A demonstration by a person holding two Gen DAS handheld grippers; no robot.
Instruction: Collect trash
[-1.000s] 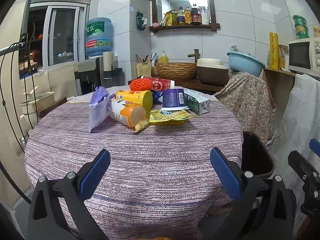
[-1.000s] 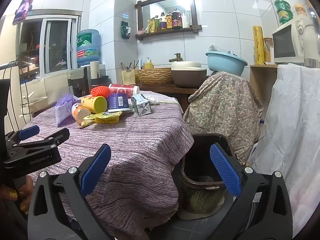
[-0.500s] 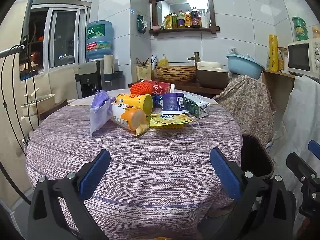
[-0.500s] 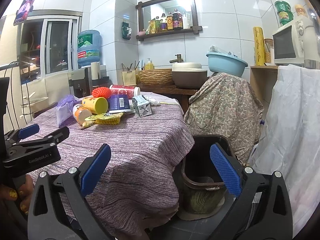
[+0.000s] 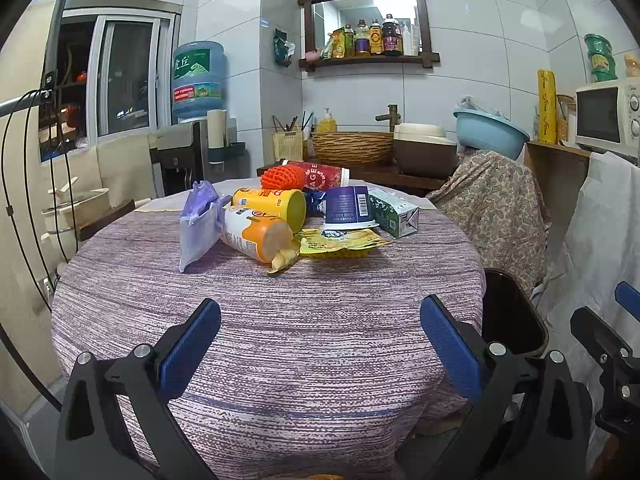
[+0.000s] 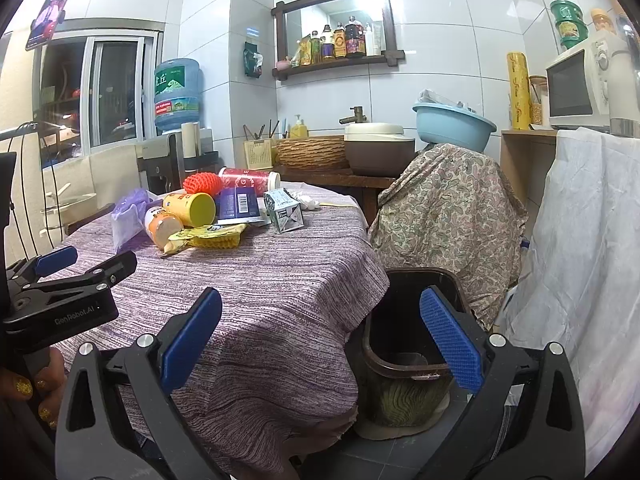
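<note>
A pile of trash lies at the far side of a round table [image 5: 280, 320] with a purple striped cloth: a purple plastic bag [image 5: 196, 228], an orange-labelled cup [image 5: 256, 234], a yellow cup [image 5: 272, 206], a yellow wrapper [image 5: 340, 240], a dark blue cup [image 5: 348, 206], a green-white carton [image 5: 394, 212], a red cup [image 5: 320, 176] and an orange mesh ball [image 5: 282, 178]. A dark trash bin [image 6: 404, 320] stands on the floor right of the table. My left gripper [image 5: 320, 344] is open and empty over the table's near edge. My right gripper [image 6: 320, 340] is open and empty, between table edge and bin.
A chair draped in paisley cloth [image 6: 448, 216] stands behind the bin. White sheeting [image 6: 588, 240] hangs at the right below a microwave [image 6: 580, 84]. A sink counter with a basket [image 5: 352, 148] and a blue basin [image 5: 488, 132] is behind the table. A water dispenser [image 5: 196, 120] stands at back left.
Both grippers have drifted slightly; the views shifted a little. Both stay open and empty, and the trash has not moved.
</note>
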